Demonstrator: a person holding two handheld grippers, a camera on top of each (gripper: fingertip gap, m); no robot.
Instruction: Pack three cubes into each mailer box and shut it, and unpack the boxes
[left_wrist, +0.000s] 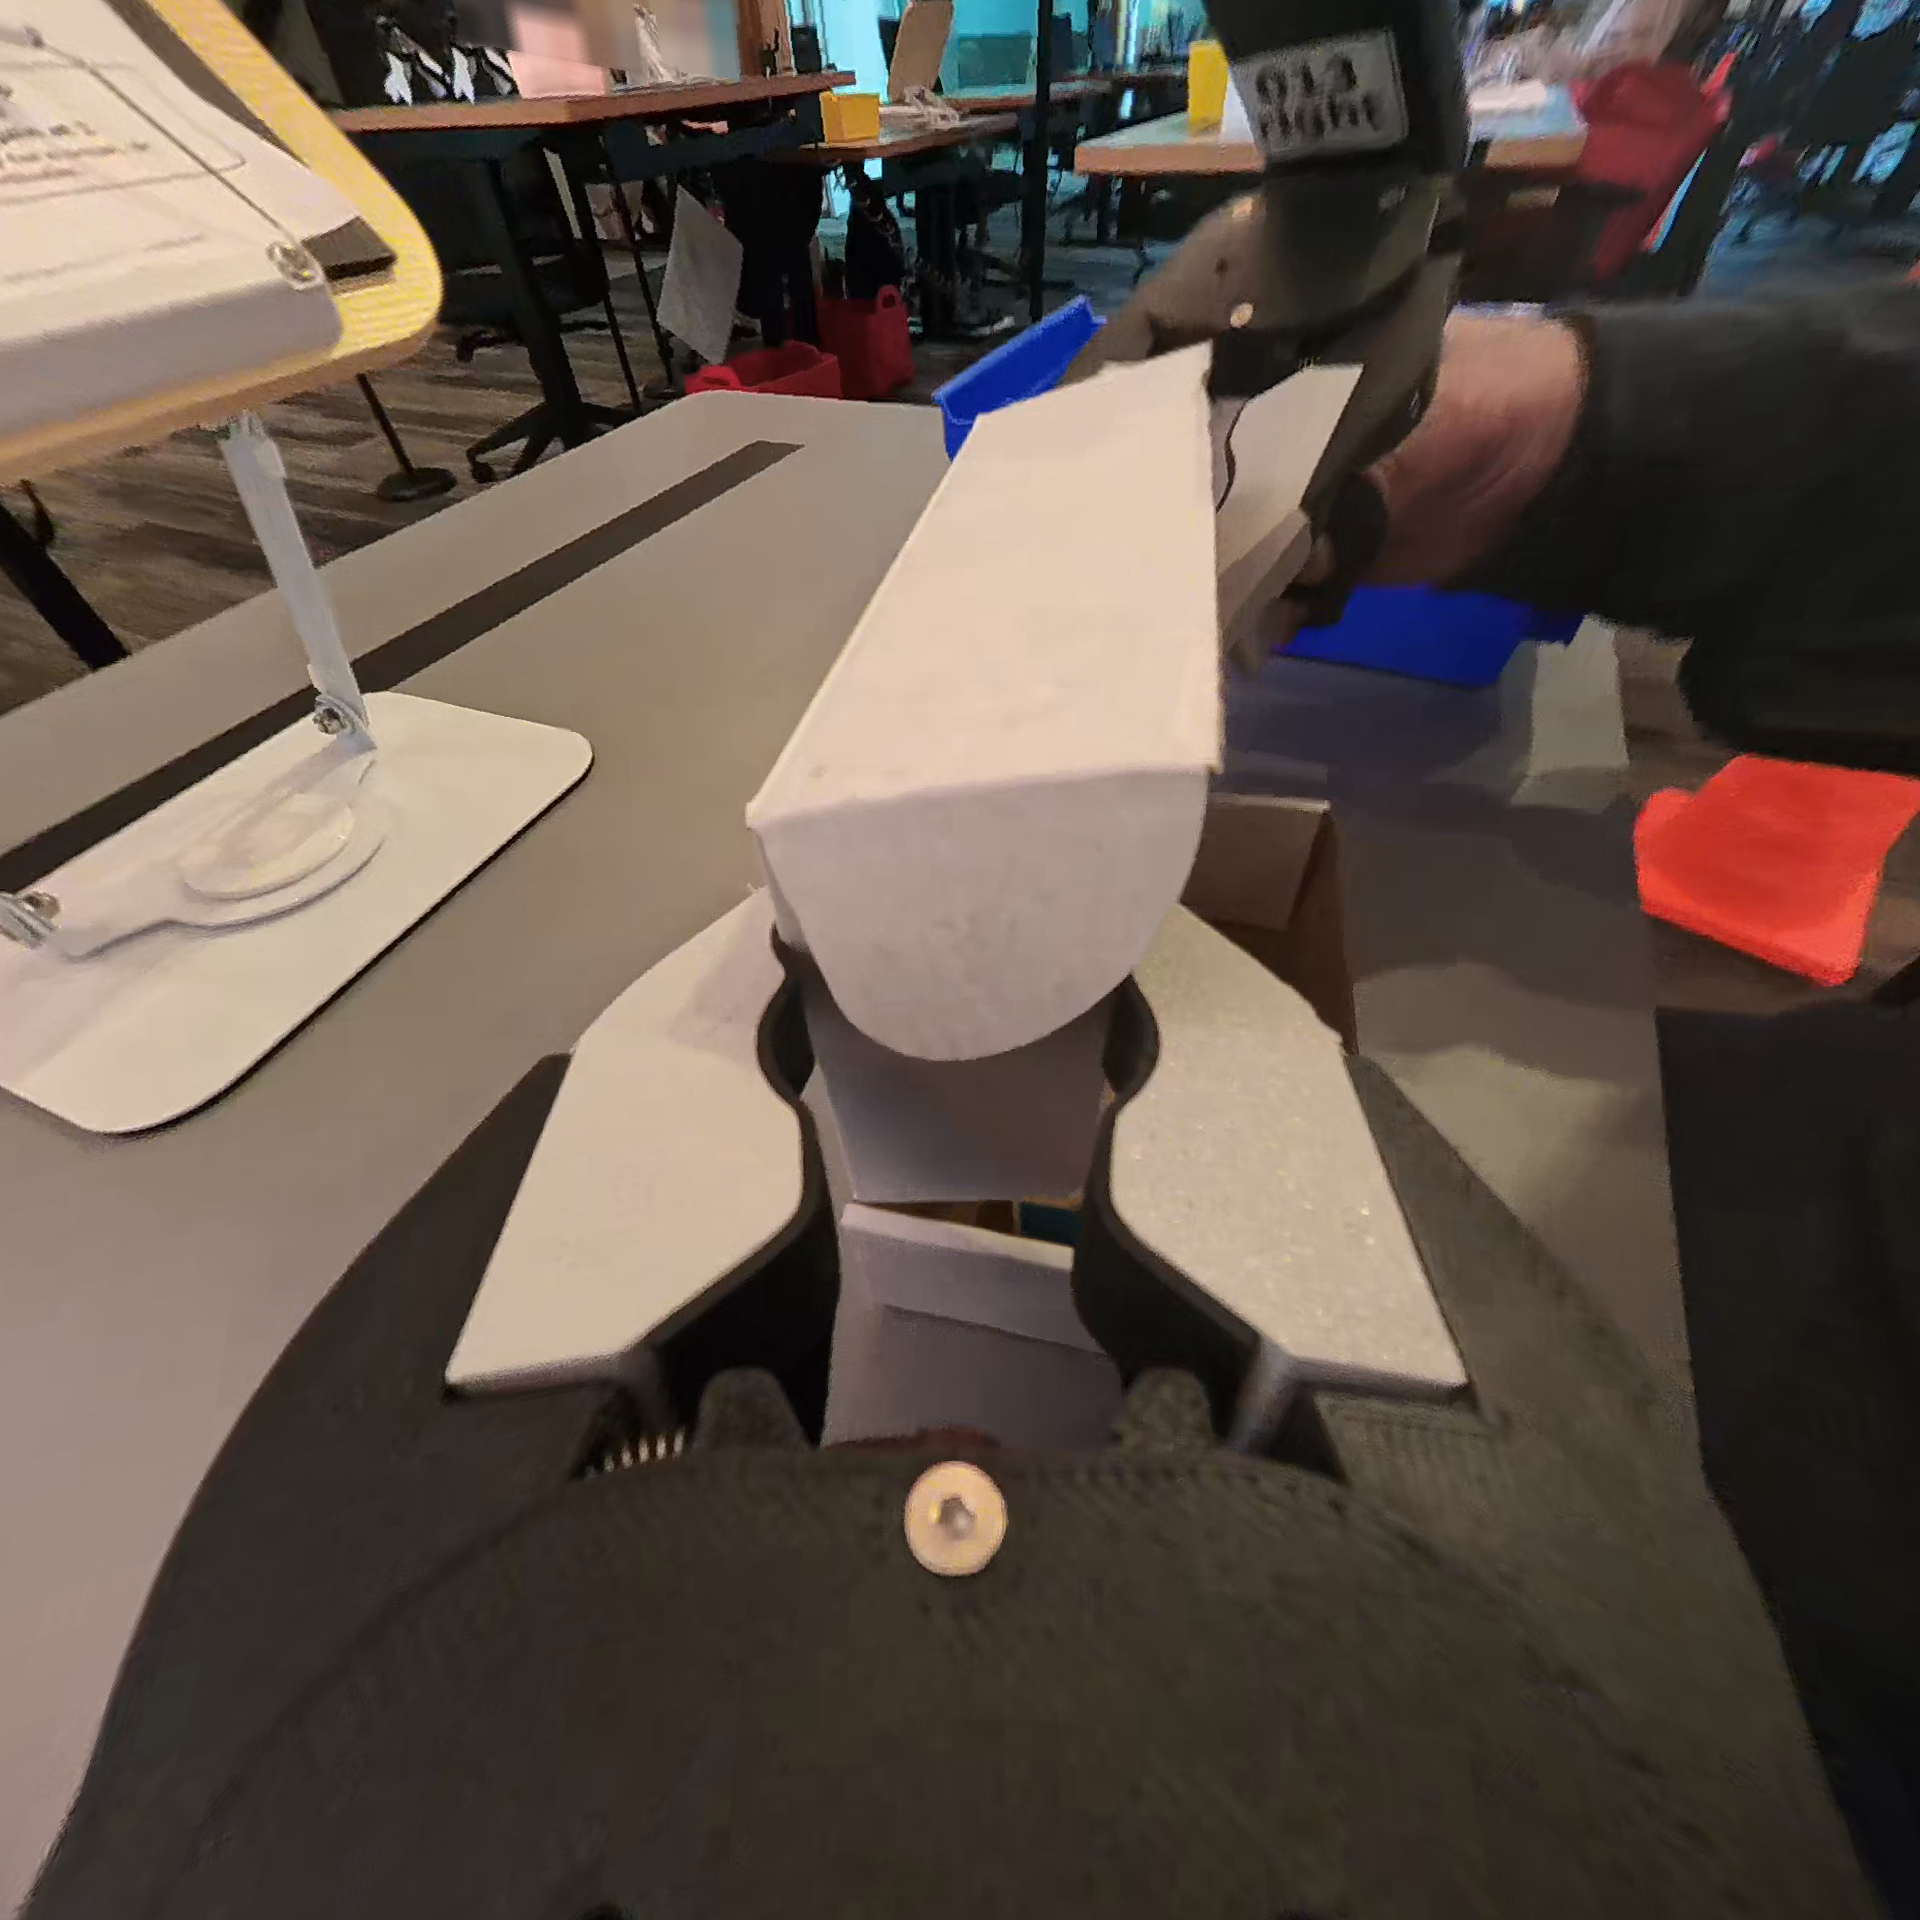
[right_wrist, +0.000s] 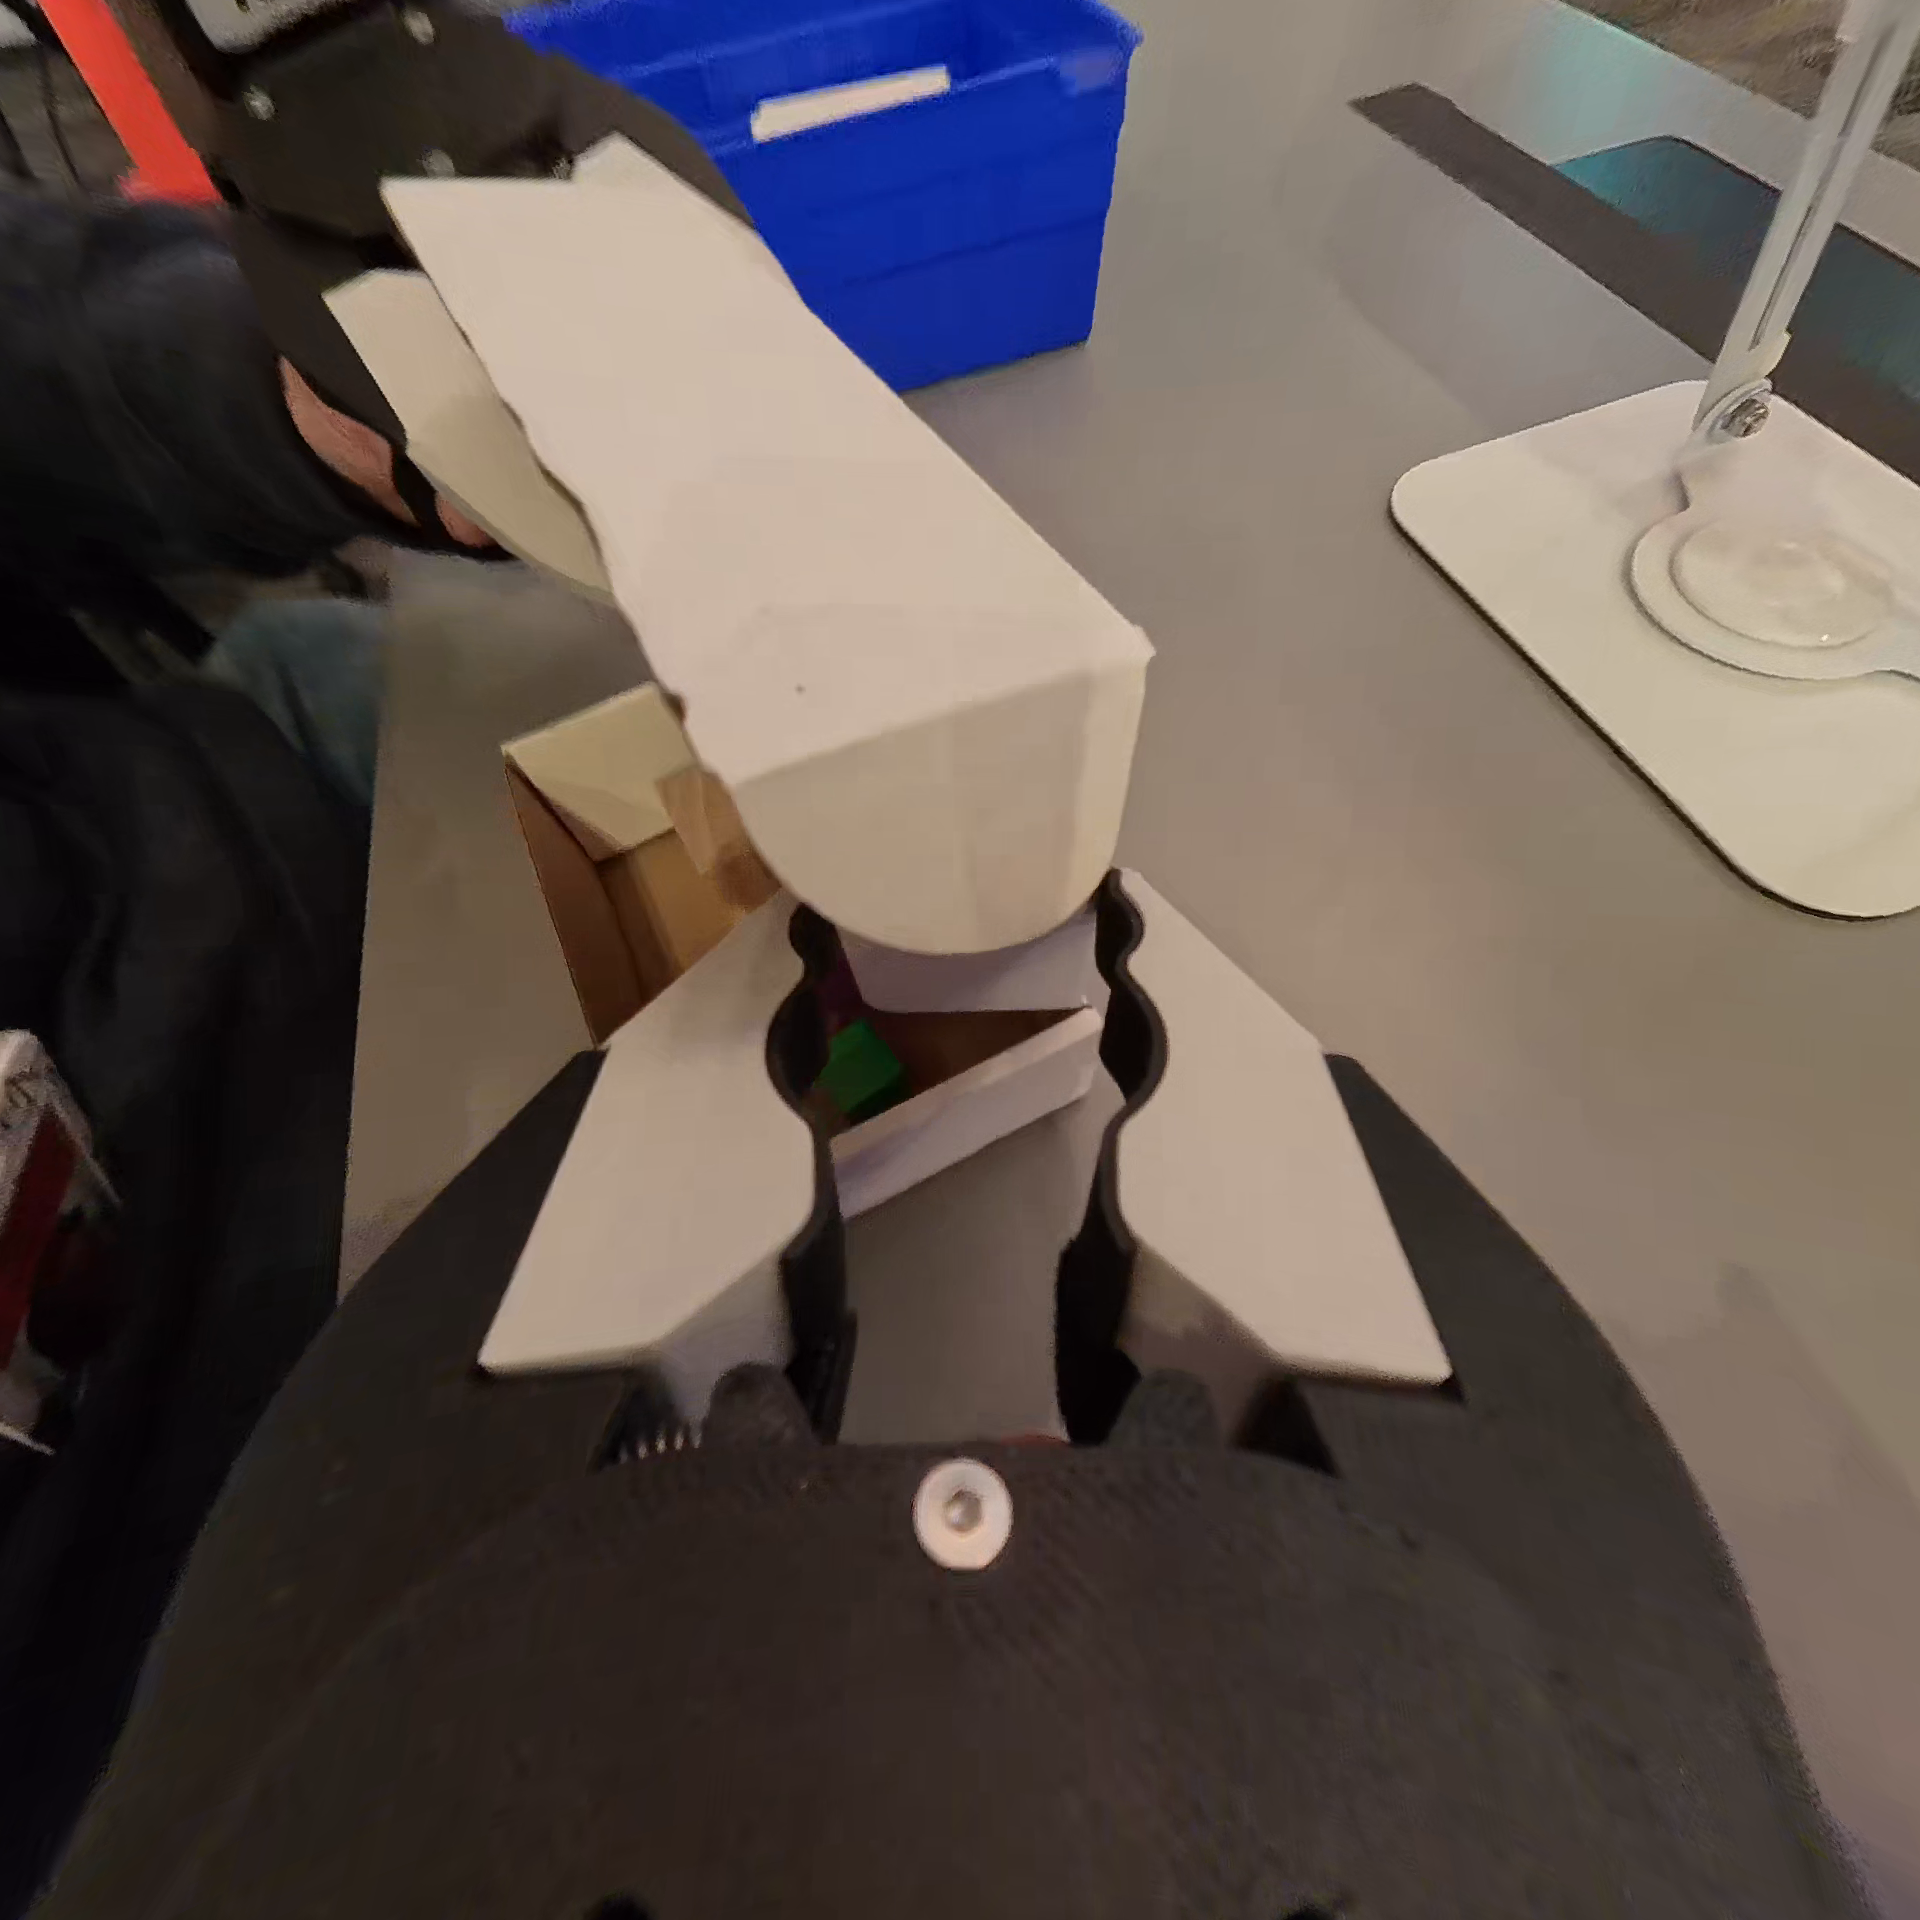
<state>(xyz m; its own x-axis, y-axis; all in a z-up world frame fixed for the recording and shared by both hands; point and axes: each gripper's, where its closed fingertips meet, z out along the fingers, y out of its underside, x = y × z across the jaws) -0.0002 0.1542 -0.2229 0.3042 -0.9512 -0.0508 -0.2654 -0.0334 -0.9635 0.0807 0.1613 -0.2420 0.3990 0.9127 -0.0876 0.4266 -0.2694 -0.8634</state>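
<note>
Illegible print on the stand's sheet (left_wrist: 94, 177).

A grey table (right_wrist: 1299, 520) with a dark strip (left_wrist: 436, 634) running along its surface. On it rest a white flat stand base (right_wrist: 1621, 665) with a slanted metal arm, a blue plastic bin (right_wrist: 935, 208), an open white mailer box (right_wrist: 966, 1101) with brown inside, and a red folded cloth (left_wrist: 1777, 862) near the edge.

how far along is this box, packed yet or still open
Cubes are already in: a green cube shows inside the mailer box. In hand: the left gripper and right gripper each hold an end of its white lid. Left: tucking it shut.
</note>
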